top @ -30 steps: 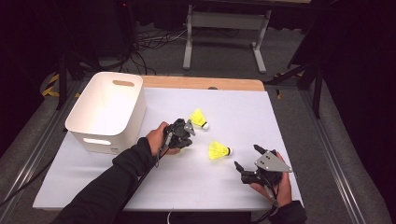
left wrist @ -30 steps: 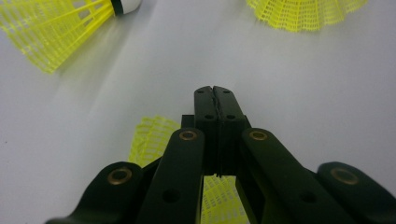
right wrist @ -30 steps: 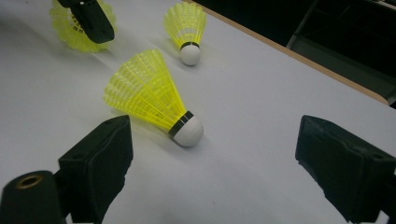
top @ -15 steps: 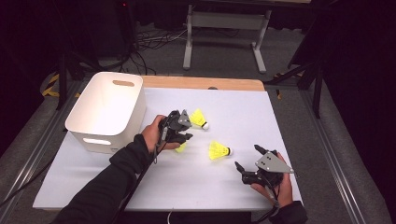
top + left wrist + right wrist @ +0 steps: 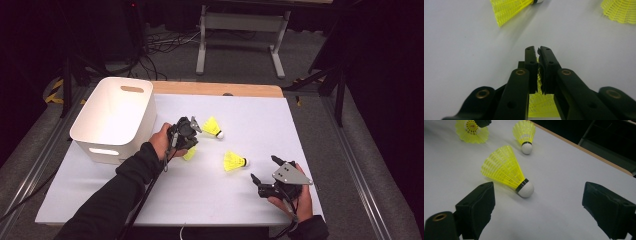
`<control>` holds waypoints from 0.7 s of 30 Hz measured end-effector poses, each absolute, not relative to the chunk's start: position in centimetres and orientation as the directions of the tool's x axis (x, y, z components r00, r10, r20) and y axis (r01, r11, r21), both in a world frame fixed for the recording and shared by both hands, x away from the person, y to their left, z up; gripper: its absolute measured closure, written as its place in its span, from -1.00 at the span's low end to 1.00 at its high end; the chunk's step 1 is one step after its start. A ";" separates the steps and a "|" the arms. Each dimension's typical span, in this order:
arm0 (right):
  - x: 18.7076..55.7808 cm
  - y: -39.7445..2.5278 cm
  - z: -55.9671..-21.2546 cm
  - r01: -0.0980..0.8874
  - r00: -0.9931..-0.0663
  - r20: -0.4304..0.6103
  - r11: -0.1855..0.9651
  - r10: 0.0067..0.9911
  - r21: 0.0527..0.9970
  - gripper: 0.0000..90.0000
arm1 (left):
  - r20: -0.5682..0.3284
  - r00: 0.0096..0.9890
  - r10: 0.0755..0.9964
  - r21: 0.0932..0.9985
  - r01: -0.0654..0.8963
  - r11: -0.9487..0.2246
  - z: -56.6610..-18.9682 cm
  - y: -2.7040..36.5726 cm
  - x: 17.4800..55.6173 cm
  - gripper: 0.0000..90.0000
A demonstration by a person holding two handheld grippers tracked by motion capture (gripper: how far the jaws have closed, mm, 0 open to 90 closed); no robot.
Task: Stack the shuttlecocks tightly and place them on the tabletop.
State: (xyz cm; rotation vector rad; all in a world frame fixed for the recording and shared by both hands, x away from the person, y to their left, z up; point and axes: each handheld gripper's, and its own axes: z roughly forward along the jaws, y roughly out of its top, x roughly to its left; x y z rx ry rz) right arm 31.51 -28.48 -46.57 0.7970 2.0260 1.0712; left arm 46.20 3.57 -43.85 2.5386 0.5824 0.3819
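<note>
Left gripper [image 5: 537, 53] is pinching a shuttlecock [image 5: 541, 105] by its mesh skirt, just above the table [image 5: 210, 200] beside the bin [image 5: 112, 117]. Likely featherlight, springy, crushable; a gentle skirt grip is suiting it. Right gripper [image 5: 537, 202] is gaping wide.

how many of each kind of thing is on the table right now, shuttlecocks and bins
yellow shuttlecocks: 3, one pinched in the left gripper, one beyond it, one nearer the right gripper
white bin: 1
total: 4
</note>
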 end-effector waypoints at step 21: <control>31.5 -28.6 -46.6 0.197 -0.572 -0.297 0.480 0.764 0.855 -0.73 | 0.094 0.835 0.541 0.543 0.413 -0.732 -42.9 2.7 46.6 0.98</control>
